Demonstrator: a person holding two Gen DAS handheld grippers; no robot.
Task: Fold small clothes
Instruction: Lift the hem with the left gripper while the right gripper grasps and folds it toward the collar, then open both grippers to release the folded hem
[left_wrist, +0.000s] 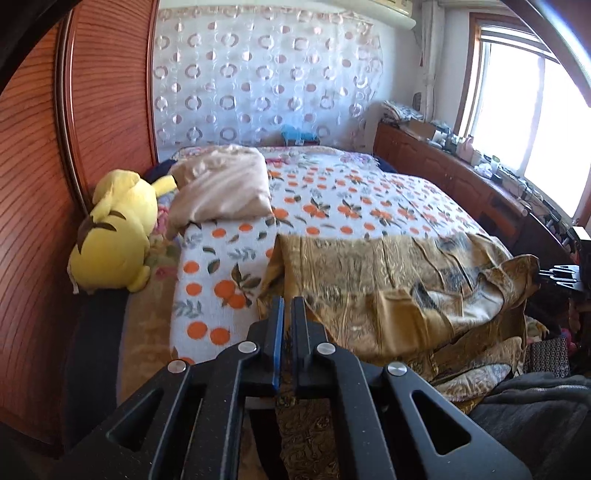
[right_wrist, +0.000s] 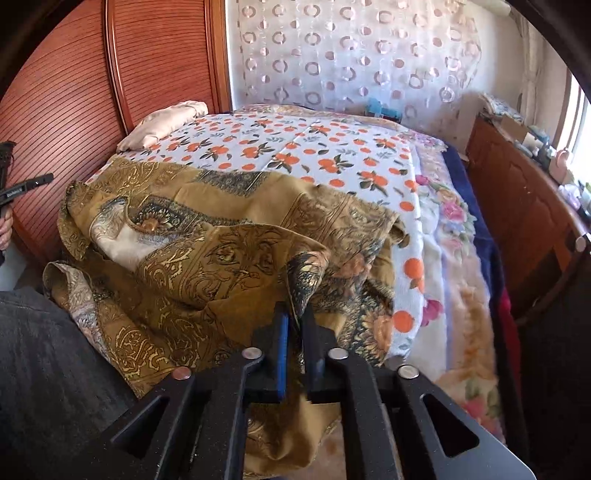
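A golden-brown patterned cloth (left_wrist: 388, 280) (right_wrist: 207, 258) lies rumpled across the near part of the bed. My left gripper (left_wrist: 287, 301) is shut on its near left edge, and the fabric runs down between the fingers. My right gripper (right_wrist: 295, 308) sits at a raised dark corner of the cloth. That corner pokes into the narrow gap between the jaws, which stand slightly apart without pressing on it. Each gripper shows at the edge of the other's view: the right gripper (left_wrist: 557, 275) at far right, the left gripper (right_wrist: 26, 186) at far left.
An orange-print bedspread (left_wrist: 332, 206) (right_wrist: 295, 147) covers the bed beyond the cloth. A beige pillow (left_wrist: 221, 184) and a yellow plush toy (left_wrist: 114, 229) lie by the wooden headboard (left_wrist: 92, 110). A cluttered wooden cabinet (left_wrist: 443, 170) lines the right side. The person's grey garment (right_wrist: 48, 362) is close by.
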